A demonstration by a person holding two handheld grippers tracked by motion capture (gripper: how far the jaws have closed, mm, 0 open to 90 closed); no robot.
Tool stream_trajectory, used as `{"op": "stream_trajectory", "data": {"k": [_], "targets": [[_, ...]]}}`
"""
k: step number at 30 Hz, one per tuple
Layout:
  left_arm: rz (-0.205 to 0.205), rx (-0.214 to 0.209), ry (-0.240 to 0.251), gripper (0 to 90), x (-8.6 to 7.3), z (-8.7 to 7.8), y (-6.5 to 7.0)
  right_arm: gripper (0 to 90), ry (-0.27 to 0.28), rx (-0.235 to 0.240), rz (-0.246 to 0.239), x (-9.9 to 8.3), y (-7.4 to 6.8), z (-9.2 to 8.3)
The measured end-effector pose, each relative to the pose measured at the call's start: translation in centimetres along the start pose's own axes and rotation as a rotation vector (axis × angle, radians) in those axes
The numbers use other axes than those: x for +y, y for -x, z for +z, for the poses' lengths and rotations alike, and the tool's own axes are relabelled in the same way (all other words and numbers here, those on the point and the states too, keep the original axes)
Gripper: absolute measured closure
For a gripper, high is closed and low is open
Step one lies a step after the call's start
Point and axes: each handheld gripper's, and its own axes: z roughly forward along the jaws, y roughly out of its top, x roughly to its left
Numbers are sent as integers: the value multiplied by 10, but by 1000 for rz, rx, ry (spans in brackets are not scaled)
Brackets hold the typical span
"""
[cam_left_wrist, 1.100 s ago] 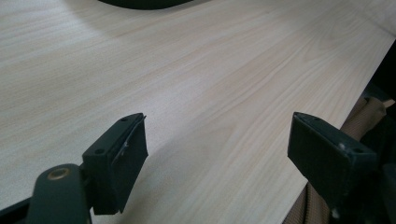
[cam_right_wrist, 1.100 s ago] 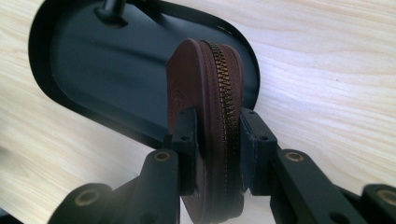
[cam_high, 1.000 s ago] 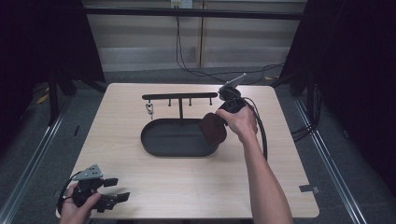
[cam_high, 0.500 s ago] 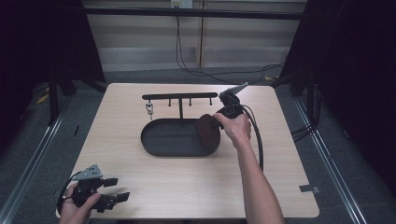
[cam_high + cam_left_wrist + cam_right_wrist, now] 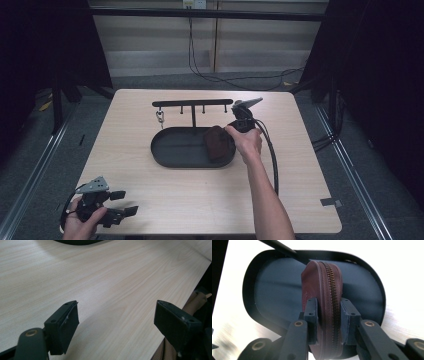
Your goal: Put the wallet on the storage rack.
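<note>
My right gripper pinching brown zip pouch edge-on over black oval tray, frame centre. My left gripper lower left, jaws spread over bare table.

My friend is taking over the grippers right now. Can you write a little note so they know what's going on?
Right hand-held gripper: shut on the brown zip pouch, holding it on edge over the right end of the black oval tray.
Left hand-held gripper: open, holding nothing, low over the table at its near left corner.
Done: pouch brought to the tray.
Left: probably set the pouch down in the tray and let go.
The black rack behind the tray has a small metal clip hanging from it.
</note>
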Motion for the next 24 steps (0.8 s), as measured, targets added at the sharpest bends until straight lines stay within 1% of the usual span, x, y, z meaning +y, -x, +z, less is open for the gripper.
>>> {"op": "stream_trajectory", "data": {"k": [2, 3, 4, 6, 10, 11, 13, 15, 17, 18, 19, 21, 22, 24], "targets": [[-1, 0, 1, 197, 0, 0, 0, 701, 6, -6, -5, -2, 1, 3], [-1, 2, 4, 197, 0, 0, 0, 700, 2, -1, -4, -2, 2, 4], [-2, 6, 7, 197, 0, 0, 0, 697, 4, 9, 7, -2, 3, 5], [-3, 14, 20, 199, 0, -2, 0, 685, 11, 3, 10, -3, 5, 6], [-2, 7, 8, 199, 0, -1, 0, 660, 10, 3, -24, -3, 4, 7], [0, 6, 6, 199, 0, -1, 0, 652, 9, -3, -17, -3, 4, 7], [3, 5, 7, 199, 0, -1, 0, 635, 16, -28, -27, -3, 5, 7], [5, 2, 4, 199, 0, -1, 0, 616, 19, -37, -27, -3, 5, 8], [0, 0, 5, 199, 0, -1, 0, 607, 15, -63, -26, -3, 5, 8], [2, -1, 5, 199, 0, -1, 0, 605, 13, -68, -28, -3, 6, 9], [2, -1, 4, 199, 0, 0, 0, 596, 13, -65, -22, -3, 7, 9], [7, -3, 1, 199, 0, 0, 0, 566, 14, -71, -27, -4, 8, 10], [8, -2, -1, 199, 0, 0, 0, 566, 14, -71, -22, -4, 8, 10], [5, -2, -1, 199, 0, 0, 0, 558, 27, -68, -28, -4, 8, 8]]}}
